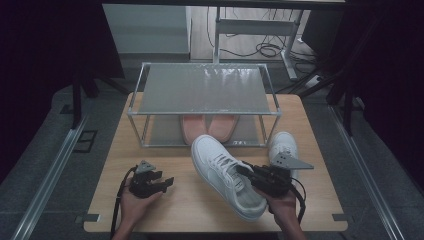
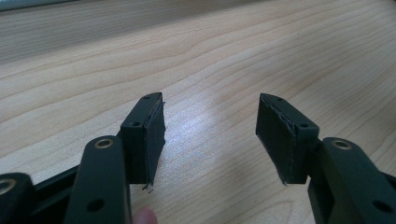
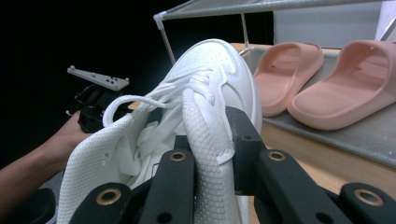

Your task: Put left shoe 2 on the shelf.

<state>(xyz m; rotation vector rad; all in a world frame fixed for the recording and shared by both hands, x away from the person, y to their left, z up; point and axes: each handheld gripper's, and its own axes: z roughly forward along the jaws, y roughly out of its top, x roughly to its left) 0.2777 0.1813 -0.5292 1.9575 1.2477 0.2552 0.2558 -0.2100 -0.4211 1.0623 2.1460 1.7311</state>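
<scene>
Now the right gripper (image 1: 246, 172) pinches the side wall of a white sneaker (image 1: 225, 175) at the table's (image 1: 175, 205) near edge, the left gripper (image 1: 167, 182) spread and empty beside it; farther back, pink slippers (image 1: 207, 125) sit on the rack's (image 1: 205, 90) lower shelf.

White laced sneaker (image 1: 225, 175), tilted before rack
</scene>
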